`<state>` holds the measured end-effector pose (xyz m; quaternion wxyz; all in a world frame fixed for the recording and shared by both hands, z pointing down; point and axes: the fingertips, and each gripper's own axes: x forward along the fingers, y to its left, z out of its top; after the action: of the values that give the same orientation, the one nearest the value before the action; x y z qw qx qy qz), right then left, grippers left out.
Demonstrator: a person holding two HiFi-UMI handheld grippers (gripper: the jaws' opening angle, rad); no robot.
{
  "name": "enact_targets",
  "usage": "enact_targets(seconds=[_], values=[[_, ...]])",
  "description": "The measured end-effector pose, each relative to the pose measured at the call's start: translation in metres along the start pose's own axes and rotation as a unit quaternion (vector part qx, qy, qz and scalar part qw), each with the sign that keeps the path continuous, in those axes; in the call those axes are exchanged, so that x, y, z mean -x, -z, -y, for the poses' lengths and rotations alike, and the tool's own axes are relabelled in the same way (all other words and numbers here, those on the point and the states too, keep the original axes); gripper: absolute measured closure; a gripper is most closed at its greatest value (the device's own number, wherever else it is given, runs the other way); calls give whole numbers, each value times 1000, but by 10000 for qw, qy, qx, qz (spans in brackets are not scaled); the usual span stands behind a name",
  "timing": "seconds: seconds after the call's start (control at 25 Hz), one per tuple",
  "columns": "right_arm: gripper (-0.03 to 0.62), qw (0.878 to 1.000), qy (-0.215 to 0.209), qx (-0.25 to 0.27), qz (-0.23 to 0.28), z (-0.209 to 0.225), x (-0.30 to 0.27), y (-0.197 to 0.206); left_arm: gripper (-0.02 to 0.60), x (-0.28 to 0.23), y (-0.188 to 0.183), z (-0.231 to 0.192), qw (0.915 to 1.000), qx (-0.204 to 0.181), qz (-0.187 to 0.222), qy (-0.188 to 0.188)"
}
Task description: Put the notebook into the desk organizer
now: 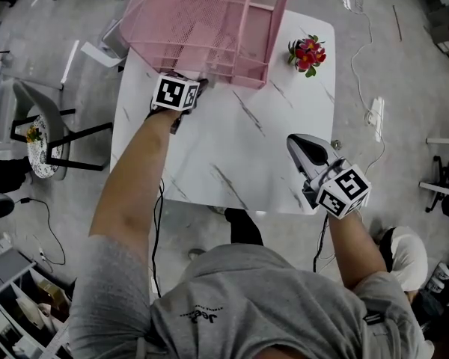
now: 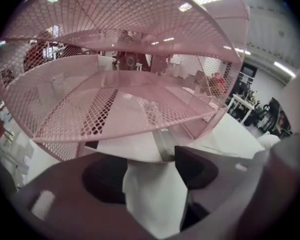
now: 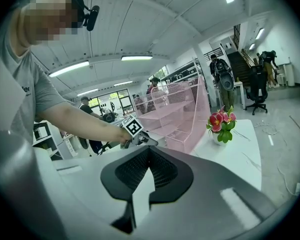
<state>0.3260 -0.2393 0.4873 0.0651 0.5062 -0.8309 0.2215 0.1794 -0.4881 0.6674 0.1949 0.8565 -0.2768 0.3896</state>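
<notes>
The pink mesh desk organizer [image 1: 209, 21] stands at the far side of the white marble table [image 1: 232, 148]. My left gripper [image 1: 200, 83] is at the organizer's front bottom edge, jaws open with nothing pressed between them. In the left gripper view the tiers of the organizer [image 2: 115, 84] fill the frame. A flat white notebook [image 2: 135, 145] with a grey strip lies at the lowest tier's mouth, just beyond my left gripper [image 2: 151, 156]. My right gripper [image 1: 295, 142] hovers over the table's near right corner, shut and empty. In its own view my right gripper [image 3: 149, 151] points toward the organizer [image 3: 175, 114].
A small pot of red flowers [image 1: 307, 54] [image 3: 221, 126] stands at the table's far right. A grey chair [image 1: 45, 126] is on the floor to the left, and a power strip with cable [image 1: 375, 114] lies to the right. People stand in the background of the right gripper view.
</notes>
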Motion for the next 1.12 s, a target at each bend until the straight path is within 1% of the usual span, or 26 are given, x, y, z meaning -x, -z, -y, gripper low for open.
enact_targets(seconds=[0.16,0.28,0.44,0.52,0.6,0.68,0.76,0.84,0.92,1.0,1.08,1.12], values=[[592,10000,-12,-50,-25,-1,2,4,259,-1,-3,-10,9978,539,20,-392],[592,9999,-51,-102,-46,-4,3,8,254,2,2,-17,9940,736,-120,-800],[592,9998,-95,-162,-86,-7,5,13,232,16,9,-29,9824,1177,-195,-1438],[592,9997,-132,-186,-69,-7,6,16,212,21,9,-32,9784,1365,-119,-1551],[592,9997,-172,-186,-44,-8,6,16,199,29,4,-28,9791,1398,0,-1477],[592,9997,-211,-154,-23,-11,6,12,195,39,-2,-17,9828,1327,237,-1261],[592,9996,-262,-92,-5,-14,5,5,195,53,-9,-2,9856,1232,619,-978],[592,9994,-335,-22,26,-20,3,-1,196,74,-13,15,9857,1123,1048,-694],[592,9990,-440,73,56,-30,-1,-11,196,101,-14,30,9834,988,1434,-511],[592,9978,-617,213,96,-42,-8,-23,206,134,-10,37,9795,827,1768,-500],[592,9958,-831,372,111,-59,-18,-33,255,171,-2,38,9737,721,2073,-614],[592,9946,-934,442,114,-68,-23,-37,293,192,4,38,9701,705,2219,-684]])
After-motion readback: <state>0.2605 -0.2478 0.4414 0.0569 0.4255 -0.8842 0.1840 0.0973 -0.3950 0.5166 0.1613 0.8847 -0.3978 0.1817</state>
